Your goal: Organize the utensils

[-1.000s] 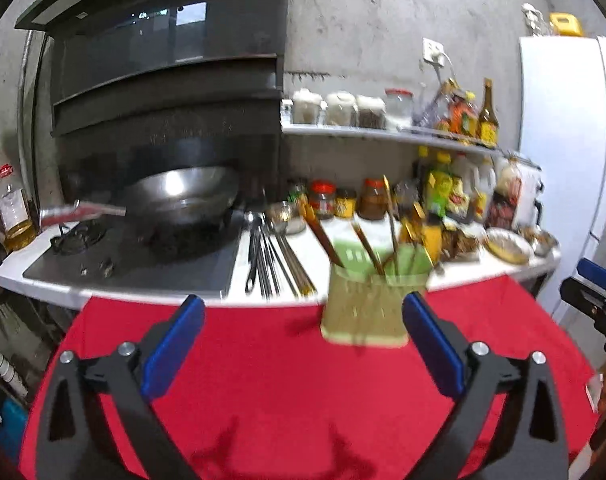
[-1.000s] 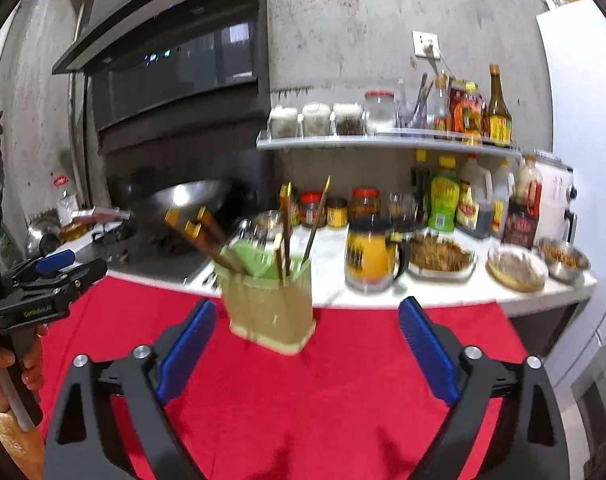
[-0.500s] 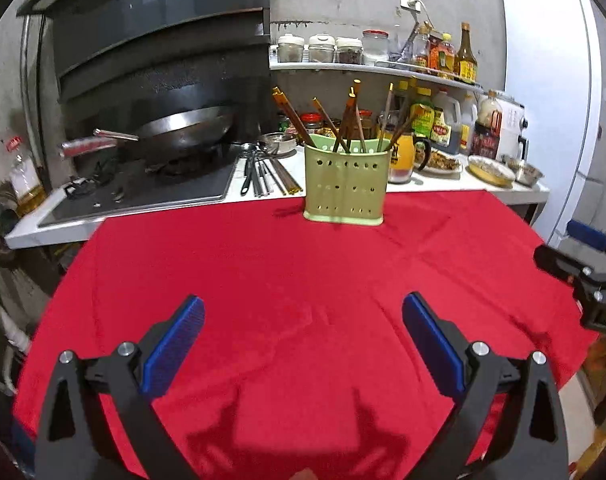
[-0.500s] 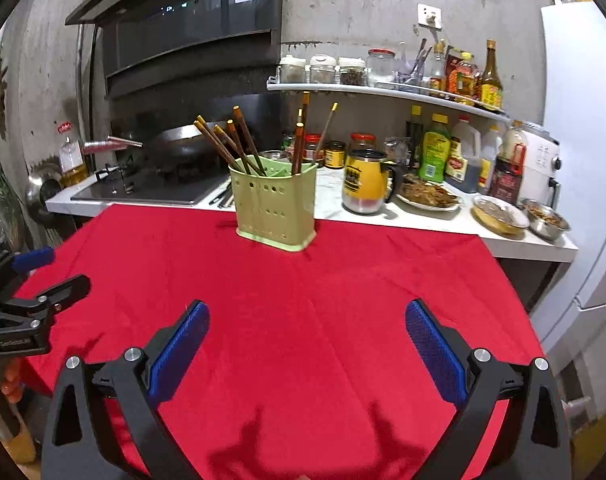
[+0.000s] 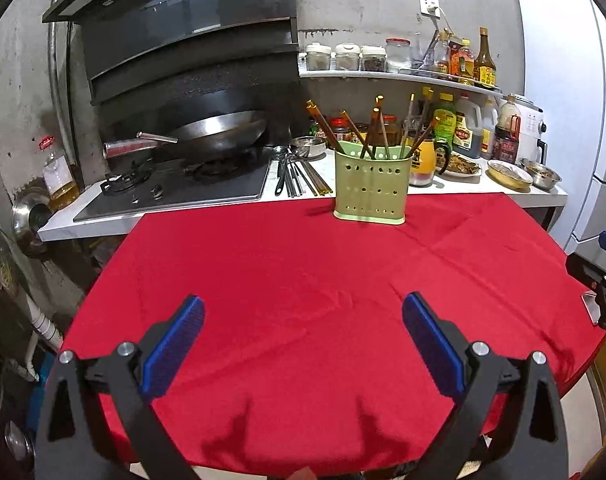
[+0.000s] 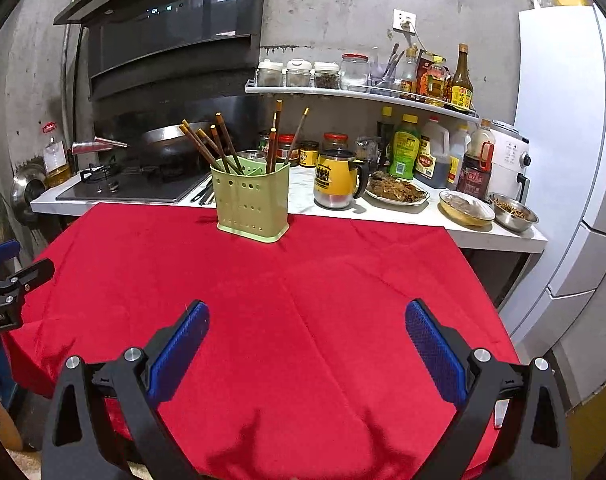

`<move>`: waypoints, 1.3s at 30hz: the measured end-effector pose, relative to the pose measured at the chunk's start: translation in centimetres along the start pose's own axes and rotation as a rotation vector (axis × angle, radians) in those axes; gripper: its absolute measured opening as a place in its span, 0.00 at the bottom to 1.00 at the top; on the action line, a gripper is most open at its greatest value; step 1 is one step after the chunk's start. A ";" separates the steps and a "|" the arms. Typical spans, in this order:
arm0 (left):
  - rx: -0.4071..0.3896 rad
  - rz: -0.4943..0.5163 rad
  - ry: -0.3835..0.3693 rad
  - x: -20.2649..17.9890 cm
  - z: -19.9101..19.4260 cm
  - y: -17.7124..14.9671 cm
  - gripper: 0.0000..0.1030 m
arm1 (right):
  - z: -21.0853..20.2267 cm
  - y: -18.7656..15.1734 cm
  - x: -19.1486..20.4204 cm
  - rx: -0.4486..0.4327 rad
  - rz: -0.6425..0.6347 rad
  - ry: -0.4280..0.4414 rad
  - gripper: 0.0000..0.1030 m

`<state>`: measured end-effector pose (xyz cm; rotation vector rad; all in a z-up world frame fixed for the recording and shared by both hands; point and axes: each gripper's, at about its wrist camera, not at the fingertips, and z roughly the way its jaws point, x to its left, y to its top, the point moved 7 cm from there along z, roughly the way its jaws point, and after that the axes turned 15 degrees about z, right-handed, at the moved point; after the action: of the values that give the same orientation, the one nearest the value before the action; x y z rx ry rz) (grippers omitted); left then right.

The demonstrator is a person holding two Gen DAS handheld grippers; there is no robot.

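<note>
A light green perforated utensil holder [image 5: 370, 188] stands at the far edge of the red-clothed table [image 5: 303, 300], with several brown chopsticks [image 5: 359, 132] upright in it. It also shows in the right wrist view [image 6: 251, 202] with its chopsticks [image 6: 223, 144]. My left gripper [image 5: 301, 320] is open and empty, low over the near part of the table. My right gripper [image 6: 307, 326] is open and empty, also near the front edge. Each gripper shows at the side of the other's view.
Behind the table runs a white counter [image 5: 443, 188] with a hob and wok [image 5: 219, 130], loose dark utensils [image 5: 299, 174], a yellow mug [image 6: 337, 178], food dishes [image 6: 467, 206] and bottles. A white fridge [image 6: 563, 120] stands at the right.
Both grippers have pulled back from the holder toward the near edge of the table. The holder now looks smaller and farther away. Both stay open and empty.
</note>
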<state>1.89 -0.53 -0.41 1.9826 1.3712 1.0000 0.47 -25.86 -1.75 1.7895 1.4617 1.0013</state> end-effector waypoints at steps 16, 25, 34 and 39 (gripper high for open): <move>0.009 -0.017 -0.002 0.7 0.8 0.0 0.94 | 0.4 0.3 0.1 0.000 0.009 0.003 0.94; 0.015 -0.021 0.001 1.0 1.1 0.0 0.94 | 0.6 0.3 -0.1 0.001 0.012 0.003 0.94; 0.015 -0.020 -0.001 1.2 1.2 0.0 0.94 | 0.6 0.2 -0.2 0.003 0.013 0.003 0.94; 0.021 -0.018 -0.002 1.2 1.4 -0.1 0.94 | 0.7 0.2 -0.3 0.003 0.014 0.005 0.94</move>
<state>3.21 0.56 -0.96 1.9826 1.4013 0.9798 1.18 -26.18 -2.00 1.8026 1.4563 1.0117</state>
